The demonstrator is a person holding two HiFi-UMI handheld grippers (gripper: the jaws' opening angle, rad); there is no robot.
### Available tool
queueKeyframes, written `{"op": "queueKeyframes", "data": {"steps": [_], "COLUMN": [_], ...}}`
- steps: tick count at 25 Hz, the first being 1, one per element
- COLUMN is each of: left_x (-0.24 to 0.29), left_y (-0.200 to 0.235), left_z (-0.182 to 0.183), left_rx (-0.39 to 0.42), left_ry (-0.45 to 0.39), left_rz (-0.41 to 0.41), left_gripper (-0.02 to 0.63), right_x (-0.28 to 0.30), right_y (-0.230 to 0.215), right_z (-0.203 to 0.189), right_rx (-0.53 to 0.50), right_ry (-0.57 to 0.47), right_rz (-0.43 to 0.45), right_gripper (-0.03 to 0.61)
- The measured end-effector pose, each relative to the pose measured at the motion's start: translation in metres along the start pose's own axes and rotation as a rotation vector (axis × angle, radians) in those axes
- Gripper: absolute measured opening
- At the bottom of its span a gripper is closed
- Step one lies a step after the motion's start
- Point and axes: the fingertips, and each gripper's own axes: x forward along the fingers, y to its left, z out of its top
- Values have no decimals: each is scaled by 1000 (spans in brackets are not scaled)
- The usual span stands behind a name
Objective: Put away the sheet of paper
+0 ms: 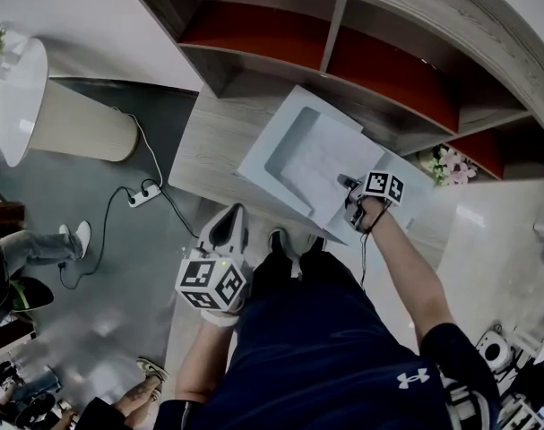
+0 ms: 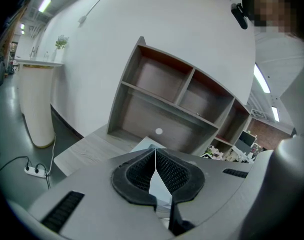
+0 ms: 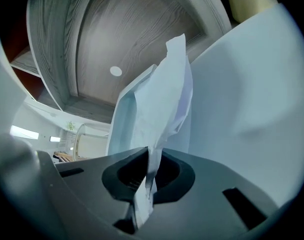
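The right gripper has its fingers pinched on the sheet of paper. It should be slid flat into the white box. The left gripper has its fingers closed on nothing.

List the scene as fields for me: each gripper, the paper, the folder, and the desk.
left gripper: jaws together, nothing between them, held short of the folder
right gripper: shut on the thin white sheet of paper
paper: bent, standing up out of the jaws, above the white open folder
folder: lies flat on the grey wooden desk
desk: runs below a wooden shelf with red back panels
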Motion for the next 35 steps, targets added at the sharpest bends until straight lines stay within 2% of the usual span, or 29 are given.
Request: {"op": "queueKeyframes", "data": {"steps": [23, 35], "left_x": [-17, -20], "left_y": [30, 39], "left_z": [3, 2], "left_rx": [-28, -38], "left_ry": [-1, 5], "left_rz": [60, 73], "left_gripper": [17, 17], "right_x": [56, 75], "right_y": [37, 54], "right_z": [4, 6], "right_rx": [-104, -120], "right_ry": [69, 76], "right_rz": [3, 18], "right_gripper": [15, 15]}}
